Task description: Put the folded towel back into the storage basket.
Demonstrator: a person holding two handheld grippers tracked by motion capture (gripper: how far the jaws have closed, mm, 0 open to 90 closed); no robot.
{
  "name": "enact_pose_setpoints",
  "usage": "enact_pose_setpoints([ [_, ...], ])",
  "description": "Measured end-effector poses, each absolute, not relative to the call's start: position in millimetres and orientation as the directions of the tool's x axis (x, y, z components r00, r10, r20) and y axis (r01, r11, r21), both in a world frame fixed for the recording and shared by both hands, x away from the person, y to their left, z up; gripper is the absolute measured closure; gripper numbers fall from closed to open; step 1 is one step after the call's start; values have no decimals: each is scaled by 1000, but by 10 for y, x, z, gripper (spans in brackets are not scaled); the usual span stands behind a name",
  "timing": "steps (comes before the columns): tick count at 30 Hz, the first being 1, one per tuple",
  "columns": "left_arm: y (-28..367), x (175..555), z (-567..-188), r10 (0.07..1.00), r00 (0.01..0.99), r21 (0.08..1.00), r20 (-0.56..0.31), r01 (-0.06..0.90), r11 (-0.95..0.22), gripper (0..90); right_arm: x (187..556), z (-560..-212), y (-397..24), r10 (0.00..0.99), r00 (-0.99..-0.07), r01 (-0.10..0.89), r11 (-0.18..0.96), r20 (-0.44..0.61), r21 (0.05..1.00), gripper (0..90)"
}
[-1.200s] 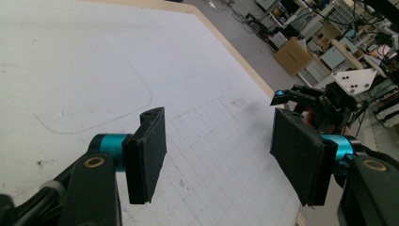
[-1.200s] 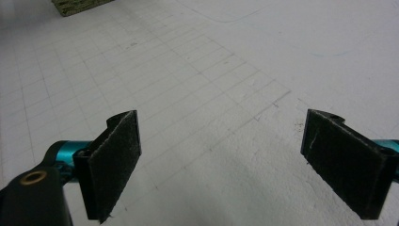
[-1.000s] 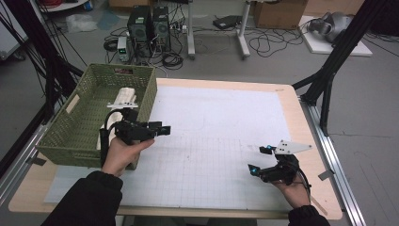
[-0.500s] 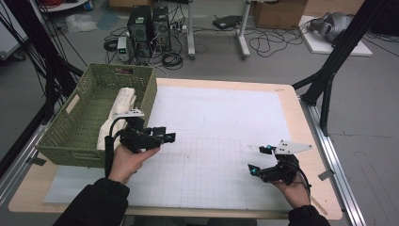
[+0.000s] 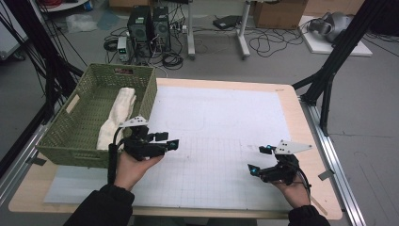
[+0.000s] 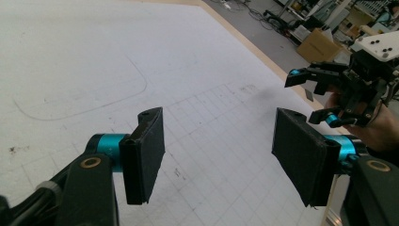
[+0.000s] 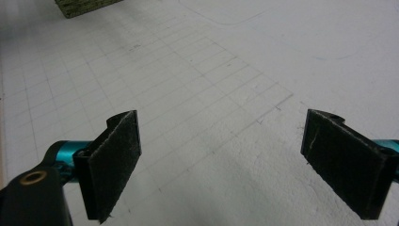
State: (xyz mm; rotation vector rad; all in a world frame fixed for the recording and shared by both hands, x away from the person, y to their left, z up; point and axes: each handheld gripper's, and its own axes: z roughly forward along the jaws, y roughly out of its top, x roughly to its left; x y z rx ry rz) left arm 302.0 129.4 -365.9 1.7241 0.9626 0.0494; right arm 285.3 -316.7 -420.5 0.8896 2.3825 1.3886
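Note:
My left gripper [image 5: 168, 140] is held over the white gridded mat [image 5: 221, 127], just off the near right corner of the green basket [image 5: 89, 101]. Its jaws stand open with nothing between them [image 6: 219, 155]. A rolled white cloth [image 5: 117, 115] lies inside the basket along its right wall. Near the table's front right, my right gripper [image 5: 257, 158] hovers low over the mat, also open and empty [image 7: 226, 160]. The left gripper view shows the right gripper [image 6: 315, 96] farther off, in a hand.
The mat covers most of the wooden table [image 5: 306, 141]. A corner of the basket [image 7: 82, 5] shows at the top left of the right gripper view. Black frame legs [image 5: 329, 70] stand beyond the table's right edge, computers and cables on the floor behind.
The left hand has drawn away from the basket's rim, moving right and toward the person over the mat. The cloth stays in the basket. The right hand has not moved.

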Motion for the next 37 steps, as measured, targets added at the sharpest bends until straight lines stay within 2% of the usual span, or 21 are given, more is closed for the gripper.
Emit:
enact_pose_setpoints([
  [37, 1176, 2753, -3880, 627, 695, 831, -351, 540, -133, 323, 2838, -4205, -3163, 610, -787, 381, 364, 91, 850, 118],
])
